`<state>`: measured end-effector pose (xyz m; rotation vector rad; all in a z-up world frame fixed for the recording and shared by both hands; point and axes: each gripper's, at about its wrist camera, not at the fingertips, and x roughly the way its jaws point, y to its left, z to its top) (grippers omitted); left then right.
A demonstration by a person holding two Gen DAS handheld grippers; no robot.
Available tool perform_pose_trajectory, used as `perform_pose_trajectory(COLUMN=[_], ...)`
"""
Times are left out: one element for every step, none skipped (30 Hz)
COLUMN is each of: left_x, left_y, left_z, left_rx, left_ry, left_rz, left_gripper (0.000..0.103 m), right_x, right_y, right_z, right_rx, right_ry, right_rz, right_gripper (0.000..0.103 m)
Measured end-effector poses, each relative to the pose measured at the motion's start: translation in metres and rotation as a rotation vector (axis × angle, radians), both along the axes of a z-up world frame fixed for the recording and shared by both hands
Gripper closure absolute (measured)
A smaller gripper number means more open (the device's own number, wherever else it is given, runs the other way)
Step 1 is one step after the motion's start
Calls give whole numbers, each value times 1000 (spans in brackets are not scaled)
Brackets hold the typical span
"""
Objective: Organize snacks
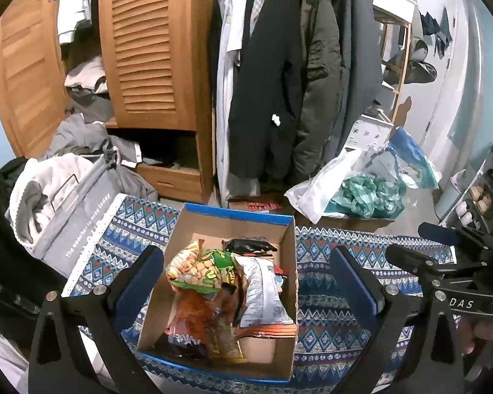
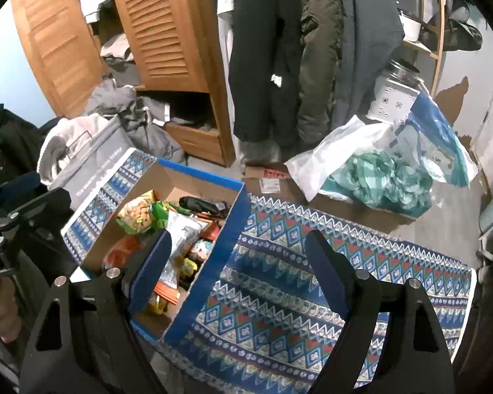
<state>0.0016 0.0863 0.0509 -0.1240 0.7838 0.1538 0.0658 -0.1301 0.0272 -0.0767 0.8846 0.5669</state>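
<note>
1. Left wrist view showed my left gripper (image 1: 246, 282) with jaws spread wide and gripping nothing; the cardboard box (image 1: 287, 246) sat between and below them, its long axis running straight away from me along the line of my fingers.
2. That box was an open rectangular carton of plain brown card with a glossy blue rim, one short end nearest my jaws and the other pointing toward the hanging coats (image 1: 279, 75).
3. Inside it lay a loose heap of snack packets (image 1: 213, 295): crinkled, shiny foil and plastic pouches. A green-and-yellow bag (image 1: 197, 272) lay on top toward my left finger, a white printed packet (image 1: 263, 292) toward my right finger, and a dark flat packet (image 1: 249, 246) at the far end.
4. Right wrist view showed my right gripper (image 2: 240, 262) also with jaws wide apart and nothing in them; the box (image 2: 213, 262) lay to the left, its right wall running between my fingers and my left finger (image 2: 151, 266) over the packets (image 2: 180, 229).
5. From there the box's long axis slanted away and to the right.
6. Under both pairs of jaws spread a flat woven cloth (image 2: 312, 279) patterned in blue, white and red zigzags and diamonds.
7. Beyond my right finger in both views sat a crumpled white plastic bag (image 2: 338, 151) holding bunched teal fabric (image 2: 384, 180).
</note>
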Motion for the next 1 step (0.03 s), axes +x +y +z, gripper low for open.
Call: perform_pose_trajectory(left_x=[0], left_y=[-1], left_z=[0], left_rx=[-1], left_ry=[3], left_rz=[-3], left_gripper=[1], right_x=[0], right_y=[0], right_z=[0], right_rx=[1], right_ry=[-1], right_rz=[-1], right_gripper=[20])
